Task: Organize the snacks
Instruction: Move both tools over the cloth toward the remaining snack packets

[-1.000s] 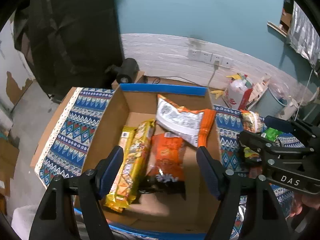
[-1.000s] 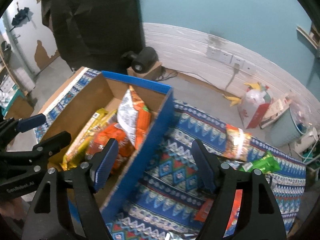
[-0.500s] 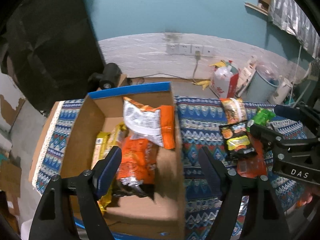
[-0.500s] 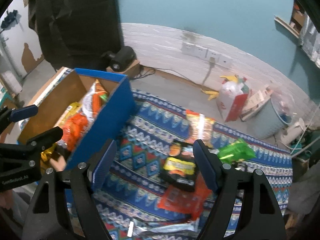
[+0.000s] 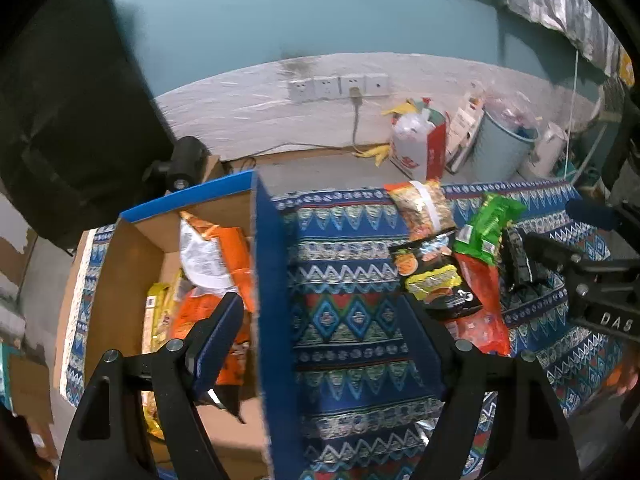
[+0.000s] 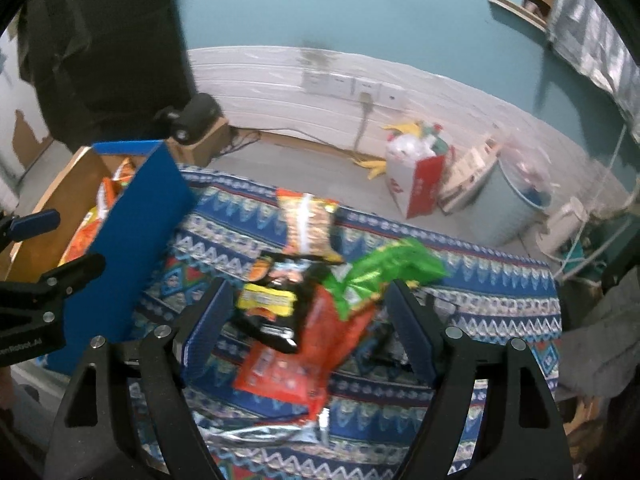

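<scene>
A cardboard box with blue outer walls [image 5: 272, 280] stands on the left of a patterned cloth. It holds orange packets [image 5: 228, 248] and yellow biscuit packs [image 5: 158, 316]. My left gripper [image 5: 316, 320] hangs open astride the box's right wall, holding nothing. To the right lies a loose pile: an orange-yellow packet [image 6: 308, 224], a black packet [image 6: 272, 304], a green packet [image 6: 384, 272] and a red packet [image 6: 304, 360]. My right gripper [image 6: 308, 300] is open above this pile, with the black and red packets showing between its fingers but not gripped.
The patterned cloth [image 5: 344, 248] covers the table. A crumpled silver packet [image 6: 272, 432] lies at its near edge. Behind, on the floor, are a red-and-white bag [image 6: 416, 176], a pale bucket [image 6: 516, 208] and a black camera [image 6: 192, 116] on a small carton.
Both views have swept right, away from the inside of the box and toward the loose pile on the cloth. Both grippers have stayed open and empty.
</scene>
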`<state>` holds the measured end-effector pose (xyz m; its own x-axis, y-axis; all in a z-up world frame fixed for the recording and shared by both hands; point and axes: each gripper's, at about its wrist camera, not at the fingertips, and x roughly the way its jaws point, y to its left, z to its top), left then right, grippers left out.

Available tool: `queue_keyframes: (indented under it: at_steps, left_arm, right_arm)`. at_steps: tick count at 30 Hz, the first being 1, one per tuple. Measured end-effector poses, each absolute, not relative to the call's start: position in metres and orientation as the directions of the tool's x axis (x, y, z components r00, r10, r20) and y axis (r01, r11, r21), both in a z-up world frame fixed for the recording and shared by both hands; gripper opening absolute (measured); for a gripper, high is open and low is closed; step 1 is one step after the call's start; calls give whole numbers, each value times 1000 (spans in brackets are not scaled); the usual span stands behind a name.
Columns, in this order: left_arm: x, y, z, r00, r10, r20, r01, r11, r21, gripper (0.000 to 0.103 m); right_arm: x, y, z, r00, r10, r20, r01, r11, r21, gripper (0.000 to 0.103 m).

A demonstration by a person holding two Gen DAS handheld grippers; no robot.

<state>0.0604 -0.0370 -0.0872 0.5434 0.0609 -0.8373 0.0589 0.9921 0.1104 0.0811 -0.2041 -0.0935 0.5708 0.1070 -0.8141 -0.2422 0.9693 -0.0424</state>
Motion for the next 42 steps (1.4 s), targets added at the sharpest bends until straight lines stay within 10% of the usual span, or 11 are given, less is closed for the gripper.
queue_keyframes:
  at_steps: [42]
  left_arm:
    - [162,-120,-224,270,-91,-958,82,994,-72,81]
  right_arm:
    - [146,-326,-223,349,-2,-937,-20,1000,-9,79]
